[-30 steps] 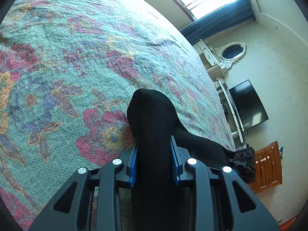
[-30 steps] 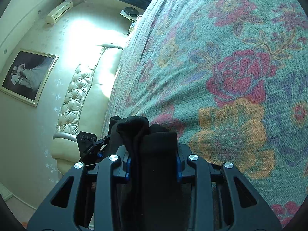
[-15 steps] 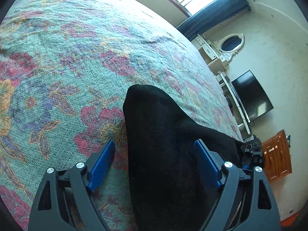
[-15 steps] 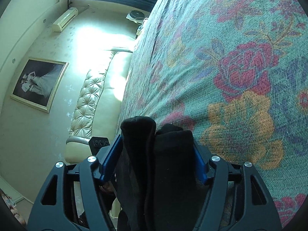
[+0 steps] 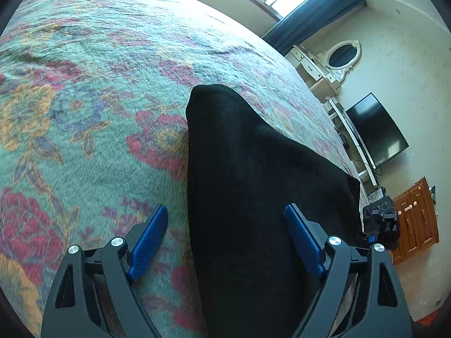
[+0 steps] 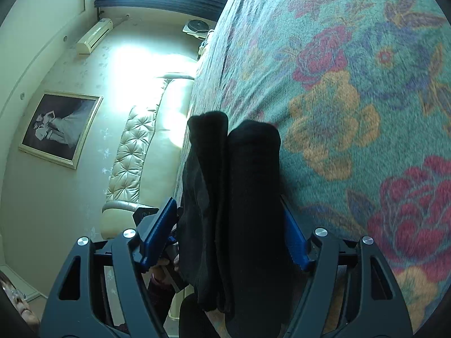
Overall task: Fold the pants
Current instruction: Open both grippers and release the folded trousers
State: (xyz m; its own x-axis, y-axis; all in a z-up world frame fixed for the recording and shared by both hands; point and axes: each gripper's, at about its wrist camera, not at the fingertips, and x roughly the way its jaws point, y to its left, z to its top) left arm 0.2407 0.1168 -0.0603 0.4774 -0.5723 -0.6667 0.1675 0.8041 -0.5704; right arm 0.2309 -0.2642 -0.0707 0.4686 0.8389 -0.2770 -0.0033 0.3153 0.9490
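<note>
No words, labels, brands or numbers can be read in either view, neither on the television (image 5: 376, 131) nor on the framed picture (image 6: 60, 128) on the wall.

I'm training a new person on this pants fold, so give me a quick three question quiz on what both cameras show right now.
1. True or false: the left claw is clamped on the pants.
2. What do the pants lie on?
A. a bare wooden table
B. a floral bedspread
C. a white sheet
3. In the right wrist view, how does the right claw stand relative to the pants?

Key
1. False: its jaws are spread, and the left pad is clear of the cloth.
2. B, the bedspread.
3. Open, straddling the bunched cloth.
</note>
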